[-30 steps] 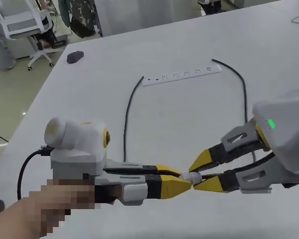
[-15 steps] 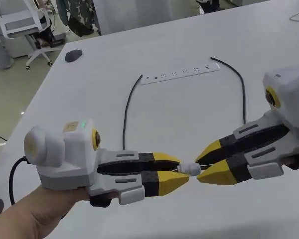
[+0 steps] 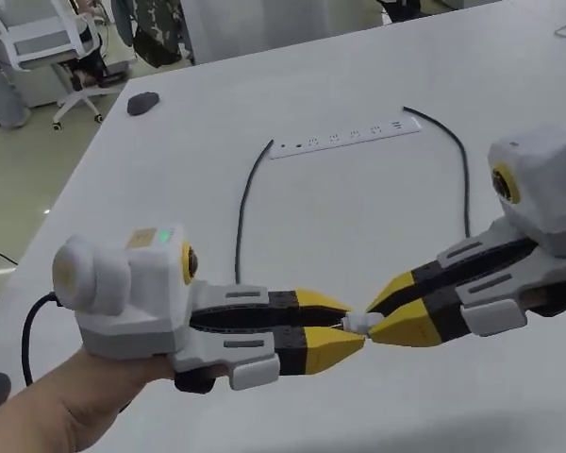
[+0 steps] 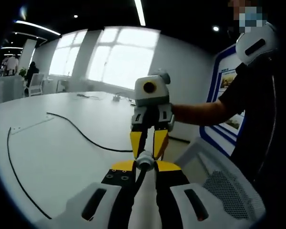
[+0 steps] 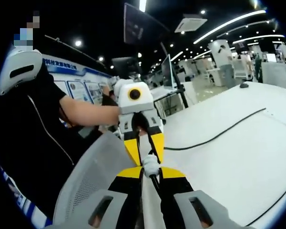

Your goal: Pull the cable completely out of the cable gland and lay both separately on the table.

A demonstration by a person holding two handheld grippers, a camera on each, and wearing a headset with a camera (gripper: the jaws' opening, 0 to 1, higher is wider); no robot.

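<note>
Hiding most of the thin black cable (image 5: 155,182) between closed fingers of the right gripper (image 5: 151,172); pinching the white cable gland (image 3: 358,324) in narrowed tips of the left gripper (image 4: 146,166), raised above the table (image 3: 358,208).

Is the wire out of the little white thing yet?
Not yet. Done: both parts are gripped. In hand: the left gripper pinches the white cable gland, and the right gripper pinches the black cable right beside it. Left: pull them apart, then lay each on the table.
</note>
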